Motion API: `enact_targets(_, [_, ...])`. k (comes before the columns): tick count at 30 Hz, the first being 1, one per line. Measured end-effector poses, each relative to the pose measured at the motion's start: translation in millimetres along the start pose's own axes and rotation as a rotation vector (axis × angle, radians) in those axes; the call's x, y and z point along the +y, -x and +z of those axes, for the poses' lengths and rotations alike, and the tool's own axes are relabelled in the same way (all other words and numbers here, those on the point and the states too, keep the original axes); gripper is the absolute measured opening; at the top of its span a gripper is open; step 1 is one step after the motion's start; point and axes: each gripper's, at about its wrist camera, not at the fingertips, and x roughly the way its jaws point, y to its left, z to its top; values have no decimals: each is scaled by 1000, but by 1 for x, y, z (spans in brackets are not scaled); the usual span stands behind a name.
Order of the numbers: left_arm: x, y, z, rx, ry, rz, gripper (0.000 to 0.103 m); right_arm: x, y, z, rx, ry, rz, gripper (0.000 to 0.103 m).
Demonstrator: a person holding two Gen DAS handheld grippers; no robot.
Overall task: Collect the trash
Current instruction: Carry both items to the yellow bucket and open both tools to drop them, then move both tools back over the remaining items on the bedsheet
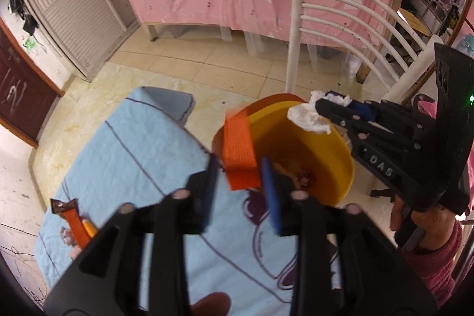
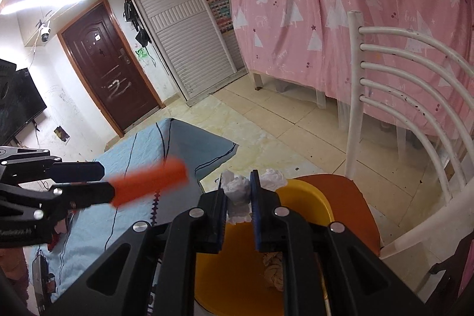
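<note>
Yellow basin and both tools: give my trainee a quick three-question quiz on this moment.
1. True or false: the right tool is shut on a crumpled white tissue above the yellow basin.
2. What does the orange wrapper look like at the open left tool?
A. pinched firmly between the fingers
B. blurred, in front of the fingers, apparently loose
C. lying on the floor
3. Fill in: more wrappers lie on the light blue ____.

Key: 1 true; 2 B; 3 cloth.
</note>
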Motion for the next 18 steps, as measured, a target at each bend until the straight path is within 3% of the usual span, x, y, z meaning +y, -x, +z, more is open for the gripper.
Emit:
enact_targets(1, [-2,0,1,-2,-2,1,44,0,0,0,0,-3,2,10])
enact_targets(7, [-1,8,3,-15,4,10,45,5,-4,1,5,6,8,18])
enact_targets(10, [7,14,0,-23,19,14,45,10,-5,2,6,10,3,42])
enact_targets(12, [14,18,-2,-30,32,19,45,13,-4,4,-4,7,-2,66])
enact_targets(18, [46,36,-14,-51,77,58,49,30,-1,15,-29,27,22,70])
